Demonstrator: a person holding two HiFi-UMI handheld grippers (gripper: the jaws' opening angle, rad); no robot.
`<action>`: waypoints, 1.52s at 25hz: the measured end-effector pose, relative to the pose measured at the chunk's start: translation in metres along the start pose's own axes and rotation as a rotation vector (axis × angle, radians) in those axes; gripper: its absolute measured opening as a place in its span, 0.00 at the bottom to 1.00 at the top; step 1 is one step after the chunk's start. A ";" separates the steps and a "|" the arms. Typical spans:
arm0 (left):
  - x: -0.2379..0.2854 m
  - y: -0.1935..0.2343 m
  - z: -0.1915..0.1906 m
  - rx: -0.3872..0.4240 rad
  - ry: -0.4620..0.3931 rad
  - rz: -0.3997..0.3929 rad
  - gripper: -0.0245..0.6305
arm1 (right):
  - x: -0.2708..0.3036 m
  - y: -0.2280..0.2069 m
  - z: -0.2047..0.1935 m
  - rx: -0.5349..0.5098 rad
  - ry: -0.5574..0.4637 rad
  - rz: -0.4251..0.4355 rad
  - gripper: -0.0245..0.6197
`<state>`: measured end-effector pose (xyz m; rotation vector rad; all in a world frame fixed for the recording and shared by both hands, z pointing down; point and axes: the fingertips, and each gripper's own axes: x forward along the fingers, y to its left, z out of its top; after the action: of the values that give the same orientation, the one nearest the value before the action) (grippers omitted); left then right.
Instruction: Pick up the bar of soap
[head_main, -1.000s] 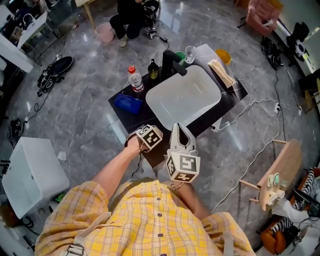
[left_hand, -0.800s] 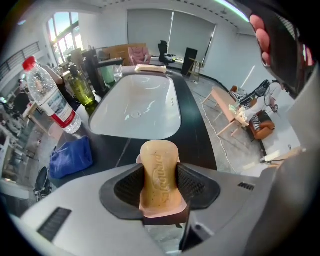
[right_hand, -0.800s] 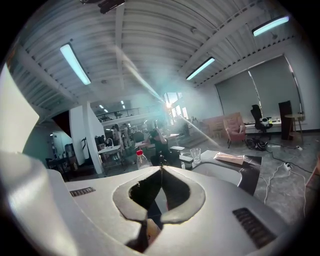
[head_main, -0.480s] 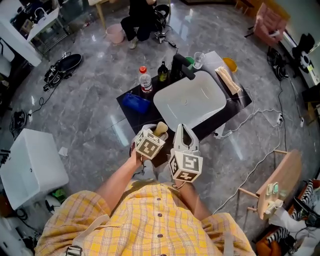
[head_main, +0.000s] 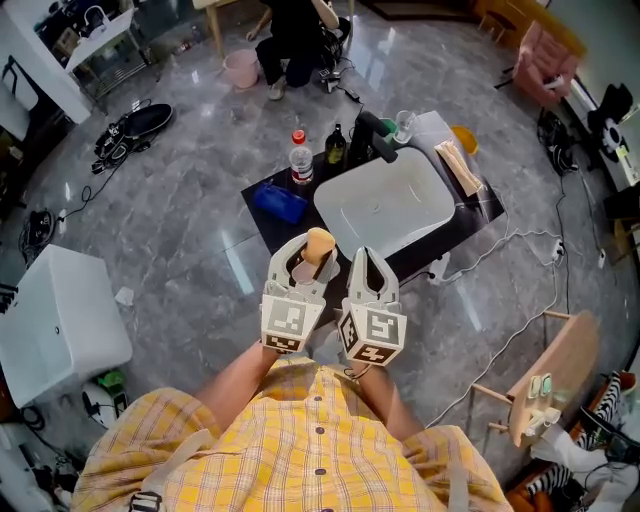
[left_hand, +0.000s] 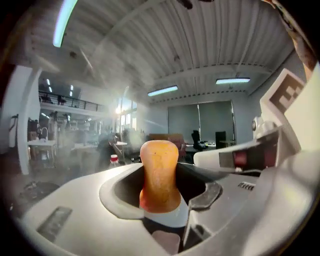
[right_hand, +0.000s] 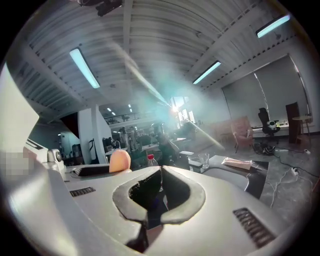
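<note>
The left gripper (head_main: 303, 255) is clamped on the orange-tan rounded bar of soap (head_main: 320, 244). In the left gripper view the bar (left_hand: 159, 175) stands upright between the 2 grey jaws, pinched at its narrower waist, with its rounded top rising above them. The bar is in the air and touches nothing but the jaws. In the head view it sits in front of the near-left edge of the black tabletop (head_main: 268, 222).

The right gripper (head_main: 367, 254) hangs just beside the left one, on its right, and carries nothing. In the right gripper view its 2 jaws (right_hand: 161, 176) meet tip to tip with nothing between them. The top of the soap (right_hand: 120, 161) shows off to the left there.

A white rectangular basin (head_main: 385, 205) fills the middle of the tabletop. A crumpled blue cloth (head_main: 280, 203) lies by the left corner. A clear plastic bottle with a red cap (head_main: 299, 155) and a dark glass bottle (head_main: 336, 148) stand along the far-left edge. A black tap (head_main: 372, 135) stands at the basin's far side, and a clear drinking glass (head_main: 404, 125) stands near the far corner. A pale wrapped bundle (head_main: 460, 166) lies along the far-right edge.

The person holding the grippers wears a yellow checked shirt (head_main: 300, 440).
</note>
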<state>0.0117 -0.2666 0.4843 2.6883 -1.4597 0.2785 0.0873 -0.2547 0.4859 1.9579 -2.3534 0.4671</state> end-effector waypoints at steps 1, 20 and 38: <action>-0.006 0.000 0.012 0.008 -0.048 0.012 0.35 | -0.002 0.002 0.001 -0.006 -0.005 0.006 0.07; -0.037 -0.011 0.055 0.036 -0.192 0.018 0.35 | -0.028 0.025 0.033 -0.160 -0.137 0.039 0.07; -0.047 -0.005 0.054 0.018 -0.184 0.036 0.35 | -0.038 0.038 0.047 -0.167 -0.196 0.060 0.07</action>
<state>-0.0024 -0.2326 0.4221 2.7686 -1.5607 0.0467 0.0652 -0.2249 0.4248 1.9428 -2.4780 0.0791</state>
